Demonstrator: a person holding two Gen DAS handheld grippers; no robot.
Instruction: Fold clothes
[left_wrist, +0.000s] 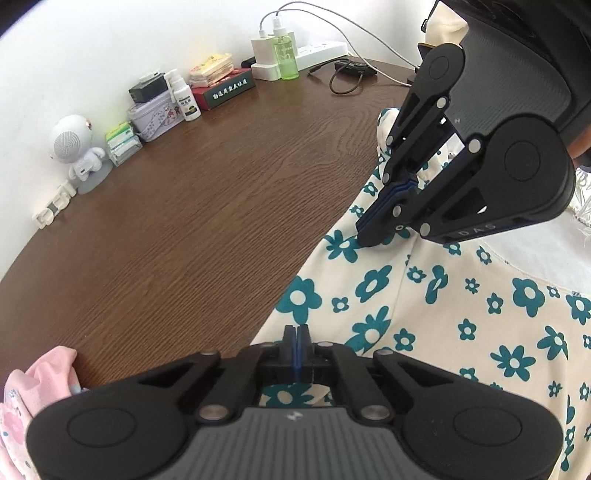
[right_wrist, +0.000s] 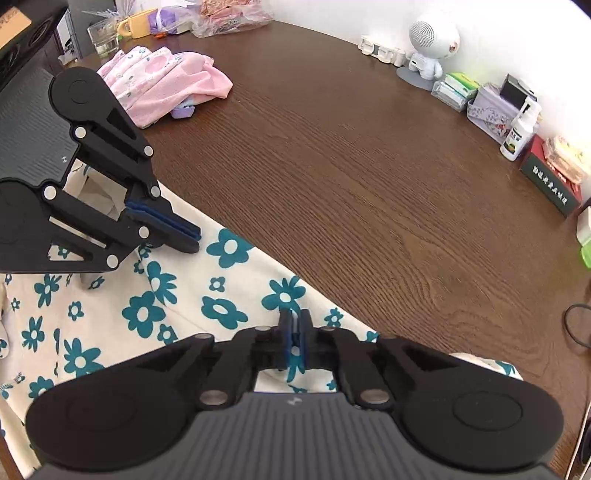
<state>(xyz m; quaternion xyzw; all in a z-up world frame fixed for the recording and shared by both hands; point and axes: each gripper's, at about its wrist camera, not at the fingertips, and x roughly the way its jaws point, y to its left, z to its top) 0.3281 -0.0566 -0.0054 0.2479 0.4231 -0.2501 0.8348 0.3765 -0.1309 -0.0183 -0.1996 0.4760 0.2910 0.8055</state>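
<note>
The cream cotton garment with teal flowers (right_wrist: 155, 306) looks light, limp, easily bunched. Both the left gripper (left_wrist: 296, 332) and the right gripper (right_wrist: 294, 317) have their fingers closed tight on its edge nearest the bare brown wooden counter (right_wrist: 351, 166). That edge seems the sensible hold.

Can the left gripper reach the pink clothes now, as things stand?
Probably not yet: the left gripper is shut on the flowered garment. The pink clothes lie apart on bare table, with nothing between.

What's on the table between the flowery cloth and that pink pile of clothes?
Nothing: only bare wooden table separates the flowered garment from the pink clothes, seen in the right wrist view.
</note>
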